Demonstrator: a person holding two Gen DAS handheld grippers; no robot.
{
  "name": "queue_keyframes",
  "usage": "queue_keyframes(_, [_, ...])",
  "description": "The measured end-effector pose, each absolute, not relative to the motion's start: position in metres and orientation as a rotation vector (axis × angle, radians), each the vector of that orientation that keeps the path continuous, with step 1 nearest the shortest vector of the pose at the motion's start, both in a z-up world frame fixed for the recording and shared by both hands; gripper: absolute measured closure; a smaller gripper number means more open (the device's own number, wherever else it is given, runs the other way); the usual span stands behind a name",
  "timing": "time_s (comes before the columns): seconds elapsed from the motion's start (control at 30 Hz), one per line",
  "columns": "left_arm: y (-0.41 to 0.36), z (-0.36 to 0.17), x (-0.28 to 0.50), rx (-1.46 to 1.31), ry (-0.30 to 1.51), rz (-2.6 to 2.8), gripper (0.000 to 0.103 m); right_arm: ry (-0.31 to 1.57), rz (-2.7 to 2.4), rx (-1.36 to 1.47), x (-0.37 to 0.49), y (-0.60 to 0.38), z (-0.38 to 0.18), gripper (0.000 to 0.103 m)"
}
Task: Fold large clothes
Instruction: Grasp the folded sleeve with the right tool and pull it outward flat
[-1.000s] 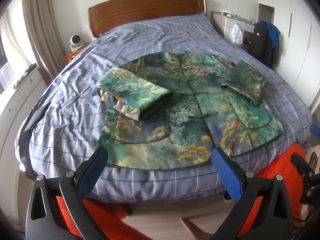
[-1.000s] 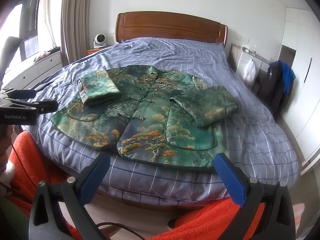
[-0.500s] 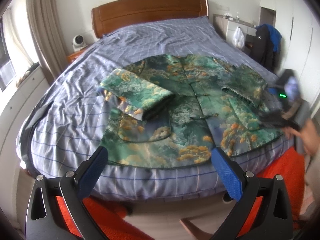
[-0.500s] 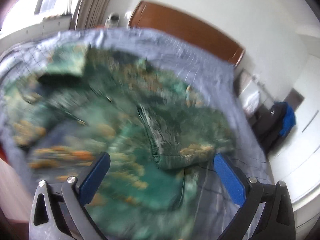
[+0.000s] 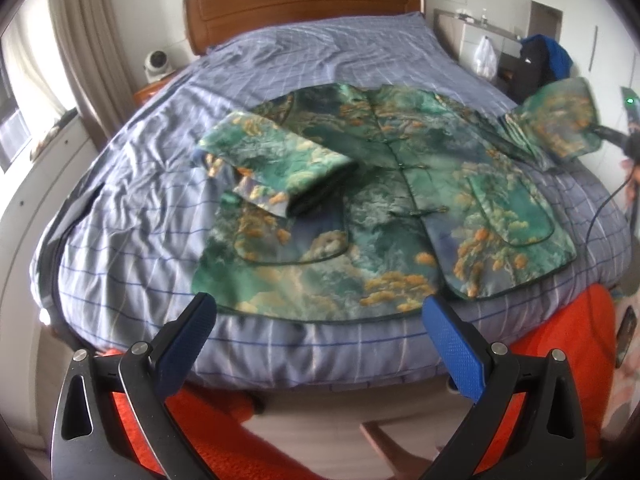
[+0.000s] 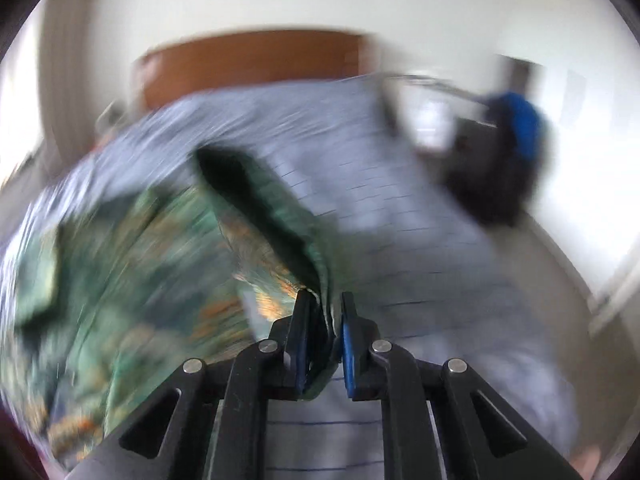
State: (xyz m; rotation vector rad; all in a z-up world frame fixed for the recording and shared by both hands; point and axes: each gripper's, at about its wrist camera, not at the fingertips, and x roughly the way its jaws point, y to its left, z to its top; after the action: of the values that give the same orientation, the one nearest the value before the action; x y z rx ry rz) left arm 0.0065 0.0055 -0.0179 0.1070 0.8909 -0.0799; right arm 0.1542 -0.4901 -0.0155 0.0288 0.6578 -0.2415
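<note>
A bed with a blue-grey checked cover fills the left wrist view, its wooden headboard at twelve o'clock. On the cover lies the green brocade jacket, spread flat and front up. Its long axis runs from the collar at about twelve o'clock to the hem at six o'clock, the hem nearest the foot of the bed. Its button line leans slightly, from twelve toward five o'clock.

One sleeve is folded across the chest at about ten o'clock from the jacket's middle, its cuff pointing toward four o'clock. The other sleeve is lifted off the cover at two o'clock, held up by its cuff.

The left gripper hangs over the foot of the bed at six o'clock, jaws wide apart with nothing between them.

In the blurred right wrist view, the right gripper has its jaws drawn narrow and pinched on the edge of that raised sleeve, which stretches from the fingers toward eleven o'clock.

A small white device sits beside the headboard at ten o'clock.
</note>
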Motion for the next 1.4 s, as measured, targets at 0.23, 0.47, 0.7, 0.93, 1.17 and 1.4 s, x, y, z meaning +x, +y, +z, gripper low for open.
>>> queue_keyframes(0.23, [-0.009, -0.019, 0.007, 0.154, 0.897, -0.105, 0.0, 0.764, -0.487, 0.27, 0.112, -0.618, -0.063, 0.092])
queue_keyframes(0.47, [0.003, -0.018, 0.015, 0.151, 0.911, -0.061, 0.0, 0.848, -0.618, 0.378, 0.104, -0.662, -0.131, 0.088])
queue_keyframes(0.7, [0.028, -0.024, 0.058, 0.24, 0.86, -0.026, 0.0, 0.787, -0.712, 0.373, 0.061, -0.66, -0.112, 0.05])
queue_keyframes(0.93, [0.003, -0.06, 0.143, 0.449, 0.856, -0.149, 0.0, 0.721, -0.424, 0.289, 0.03, -0.532, -0.087, 0.034])
queue_keyframes(1.17, [-0.023, -0.137, 0.212, 0.674, 0.926, -0.136, 0.02, 0.725, -0.174, 0.275, 0.017, -0.407, -0.1, 0.034])
queue_keyframes(1.4, [0.059, -0.065, 0.213, 0.299, 0.884, -0.07, 0.09, 0.705, -0.007, 0.146, 0.014, -0.335, -0.087, 0.033])
